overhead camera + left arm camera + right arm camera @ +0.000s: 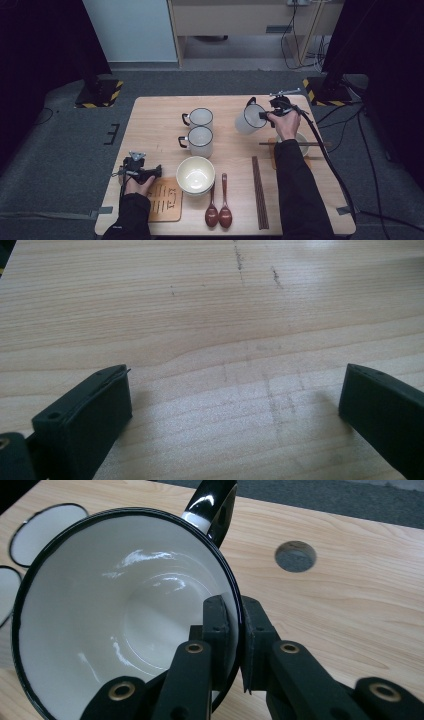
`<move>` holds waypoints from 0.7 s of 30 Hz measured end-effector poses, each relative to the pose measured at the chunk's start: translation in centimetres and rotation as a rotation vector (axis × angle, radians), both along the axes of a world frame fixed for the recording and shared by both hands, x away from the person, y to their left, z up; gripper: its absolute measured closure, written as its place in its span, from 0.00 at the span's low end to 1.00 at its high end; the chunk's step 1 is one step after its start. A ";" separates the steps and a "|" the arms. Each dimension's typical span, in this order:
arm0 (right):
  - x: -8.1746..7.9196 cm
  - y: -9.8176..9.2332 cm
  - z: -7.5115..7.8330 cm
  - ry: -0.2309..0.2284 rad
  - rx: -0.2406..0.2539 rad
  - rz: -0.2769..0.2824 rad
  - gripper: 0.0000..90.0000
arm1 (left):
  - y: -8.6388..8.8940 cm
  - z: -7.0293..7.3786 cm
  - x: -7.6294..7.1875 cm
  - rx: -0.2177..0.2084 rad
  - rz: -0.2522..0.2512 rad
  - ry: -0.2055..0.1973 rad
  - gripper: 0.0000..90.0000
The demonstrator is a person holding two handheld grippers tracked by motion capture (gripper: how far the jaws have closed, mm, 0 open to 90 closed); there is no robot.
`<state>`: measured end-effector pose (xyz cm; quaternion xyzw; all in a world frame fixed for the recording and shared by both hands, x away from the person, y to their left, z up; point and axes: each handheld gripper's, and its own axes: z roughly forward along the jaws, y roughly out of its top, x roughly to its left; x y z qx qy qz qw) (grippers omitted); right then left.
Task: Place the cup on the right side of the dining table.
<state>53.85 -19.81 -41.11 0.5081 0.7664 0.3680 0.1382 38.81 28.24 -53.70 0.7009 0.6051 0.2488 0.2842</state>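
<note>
My right gripper [263, 116] is shut on the rim of a white mug with a black rim [247, 119], which hangs tilted above the table's back right. In the right gripper view one jaw sits inside the mug [125, 610] and one outside, pinching the wall; the black handle [212, 507] points away. My left gripper [159, 171] rests near the table's front left, pointing right toward the bowl. Its jaws stand wide apart over bare wood [235, 355] with nothing between them.
Two more white mugs [200, 118] [200, 141] stand mid-table. A cream bowl [195, 175] sits in front, with two brown spoons [218, 212], dark chopsticks [259, 192] and a wooden coaster [164, 200]. Another bowl [302, 144] with chopsticks across it sits right. A round hole [295, 556] pierces the tabletop.
</note>
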 end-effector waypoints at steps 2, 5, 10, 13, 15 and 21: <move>0.1 -0.5 -0.1 -0.005 -0.007 -0.012 0.93 | 0.0 0.0 0.0 0.000 0.000 0.000 0.00; 0.2 -1.3 -0.3 0.005 -0.012 -0.027 0.93 | 0.0 0.0 0.0 0.000 0.000 0.000 0.00; 0.3 -2.6 -1.0 0.010 -0.042 -0.052 0.93 | 0.0 0.0 0.0 0.000 0.000 0.000 0.00; 0.4 -3.2 -1.6 0.023 -0.038 -0.061 0.93 | 0.0 0.0 0.0 0.000 0.000 0.000 0.00; 0.4 -3.3 -2.0 0.027 -0.057 -0.067 0.93 | 0.0 0.0 0.0 0.000 0.000 0.000 0.00; 0.8 -3.0 -3.2 0.050 -0.100 -0.077 0.93 | 0.0 0.0 0.0 0.000 0.000 0.000 0.00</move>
